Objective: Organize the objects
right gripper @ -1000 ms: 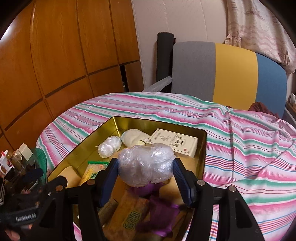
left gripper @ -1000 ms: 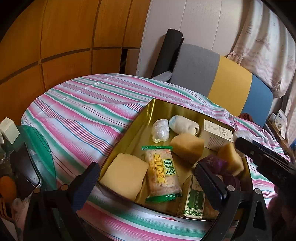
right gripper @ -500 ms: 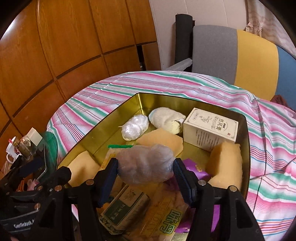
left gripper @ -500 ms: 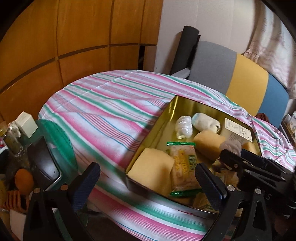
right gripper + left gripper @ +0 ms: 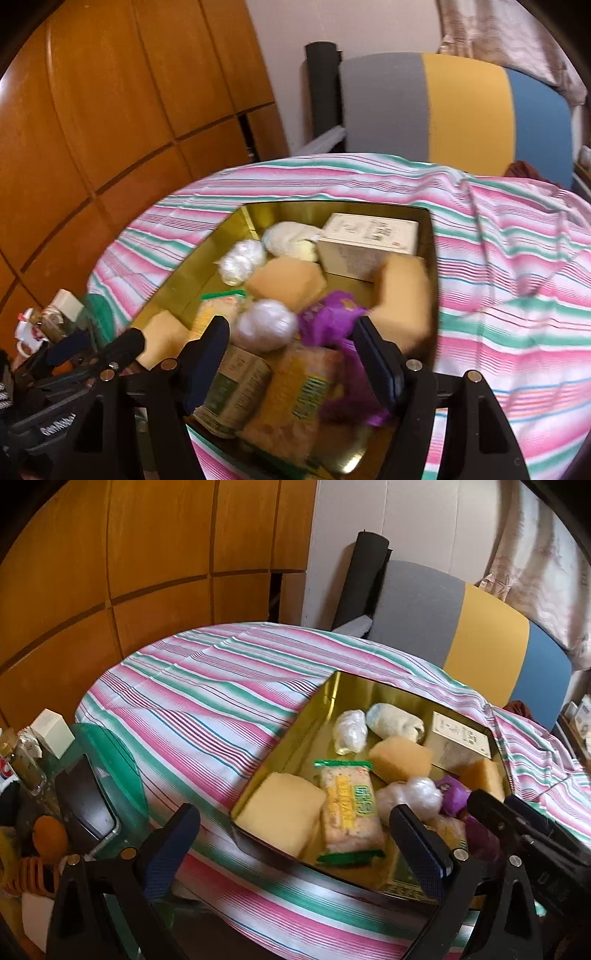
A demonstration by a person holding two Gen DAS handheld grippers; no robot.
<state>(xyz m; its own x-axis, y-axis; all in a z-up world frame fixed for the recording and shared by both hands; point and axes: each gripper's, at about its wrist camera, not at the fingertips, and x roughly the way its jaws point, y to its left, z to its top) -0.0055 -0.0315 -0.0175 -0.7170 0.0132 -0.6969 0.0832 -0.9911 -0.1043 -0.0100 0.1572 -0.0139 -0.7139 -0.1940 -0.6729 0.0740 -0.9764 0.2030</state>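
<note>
Setting: we record wood-panelled walls in the upper left, a grey, yellow and blue chair back [image 5: 461, 624] in the upper right, and a striped tablecloth [image 5: 207, 705] across the middle.
Container: gold tin [image 5: 314, 716], right of centre in our left view; centre in the right view [image 5: 207, 258].
Contents: clear crinkled plastic bundle [image 5: 266, 324] at the tin's middle, touching a purple wrapper [image 5: 328, 318]; yellow sponge blocks [image 5: 284, 812]; a green-edged snack packet [image 5: 349, 812]; a cream box [image 5: 365, 236] at the far side.
Left gripper [image 5: 295, 849]: we find it spread wide, holding nothing, low over the tin's near edge.
Right gripper [image 5: 290, 362]: parted wide, empty, the bundle lying just beyond its fingers [image 5: 207, 350].
</note>
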